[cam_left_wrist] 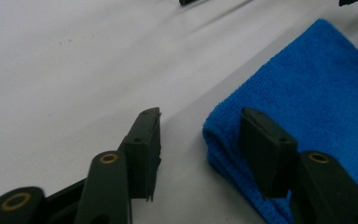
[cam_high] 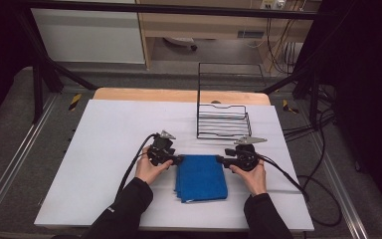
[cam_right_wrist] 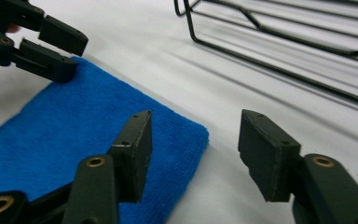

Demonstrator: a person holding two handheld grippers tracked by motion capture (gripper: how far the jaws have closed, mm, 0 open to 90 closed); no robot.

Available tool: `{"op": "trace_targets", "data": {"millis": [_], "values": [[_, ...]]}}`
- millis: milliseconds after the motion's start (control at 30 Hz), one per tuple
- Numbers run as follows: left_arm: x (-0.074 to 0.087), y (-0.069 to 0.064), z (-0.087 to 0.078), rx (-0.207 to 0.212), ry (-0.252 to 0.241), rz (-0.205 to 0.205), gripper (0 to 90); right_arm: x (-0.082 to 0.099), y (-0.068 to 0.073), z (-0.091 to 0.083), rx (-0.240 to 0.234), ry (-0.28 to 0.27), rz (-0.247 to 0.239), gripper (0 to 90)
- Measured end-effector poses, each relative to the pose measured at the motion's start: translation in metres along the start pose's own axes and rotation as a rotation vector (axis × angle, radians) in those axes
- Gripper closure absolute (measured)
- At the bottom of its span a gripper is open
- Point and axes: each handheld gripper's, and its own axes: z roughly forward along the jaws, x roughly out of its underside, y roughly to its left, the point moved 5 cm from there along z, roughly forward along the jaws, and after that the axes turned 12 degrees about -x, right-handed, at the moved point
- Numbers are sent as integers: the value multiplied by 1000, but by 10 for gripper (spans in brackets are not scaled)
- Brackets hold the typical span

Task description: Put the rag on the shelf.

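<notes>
One folded blue towel (cam_high: 201,178), one wire rack (cam_high: 223,121), two half-open grippers, left (cam_high: 178,160) and right (cam_high: 220,159), at its corners

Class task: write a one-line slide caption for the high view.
Two hand-held grippers, left and right, flank a folded blue towel before a wire rack.

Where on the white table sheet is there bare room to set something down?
The white sheet is bare across its whole left side, left of the left gripper, and along the far edge left of the wire rack. It is crowded at centre-right: the blue towel, both grippers and the rack.
</notes>
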Motion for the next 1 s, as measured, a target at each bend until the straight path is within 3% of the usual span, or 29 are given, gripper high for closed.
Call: {"op": "trace_targets", "data": {"millis": [100, 367, 733, 1000], "values": [[2, -1, 2, 22, 5, 1, 560, 1, -3, 7, -2, 45, -6, 501], [7, -5, 0, 67, 10, -9, 676, 7, -3, 16, -23, 100, -5, 602], [9, -11, 0, 99, 31, -32, 801, 8, 2, 19, -64, 106, 53, 811], [11, -11, -3, 93, -2, -48, 852, 7, 4, 16, -62, 98, 65, 849]]}}
